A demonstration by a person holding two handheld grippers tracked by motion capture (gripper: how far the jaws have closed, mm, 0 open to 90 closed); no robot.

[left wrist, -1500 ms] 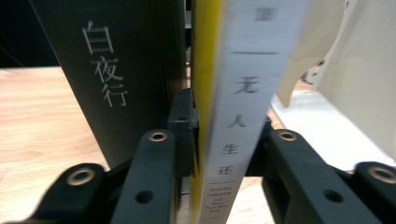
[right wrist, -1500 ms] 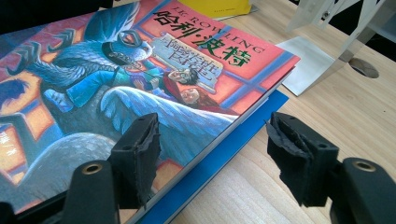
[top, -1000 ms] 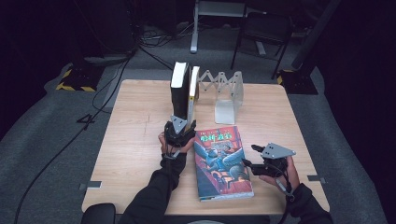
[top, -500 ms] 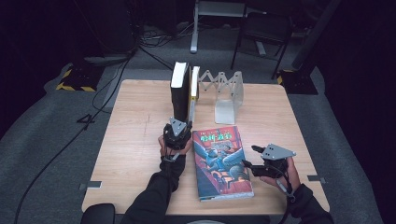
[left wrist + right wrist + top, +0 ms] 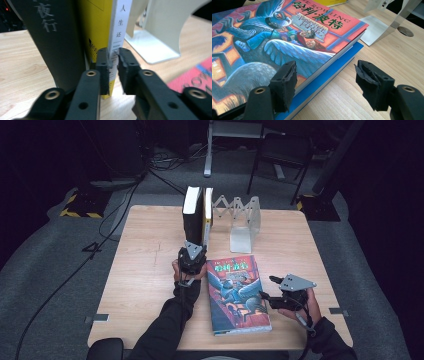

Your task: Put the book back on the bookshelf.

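Note:
Two books stand upright side by side, a black book (image 5: pixel 191 215) and a thin yellow book (image 5: pixel 207 217) with a white spine (image 5: pixel 120 30). My left gripper (image 5: pixel 192 251) sits at their near end. Its jaws (image 5: pixel 113 67) are pinched on the lower edge of the yellow book. A colourful illustrated book (image 5: pixel 237 292) lies flat on the table, with a blue layer (image 5: pixel 329 77) under it. My right gripper (image 5: pixel 267 287) is at this book's right edge and is open (image 5: pixel 327 80). One jaw is over the cover and the other over the bare wood.
A metal bookend (image 5: pixel 242 227) with an expanding rack stands right of the upright books, and its base plate (image 5: pixel 150 47) lies on the wooden table (image 5: pixel 145 265). Cables and a chair (image 5: pixel 280 150) are on the floor beyond the far edge.

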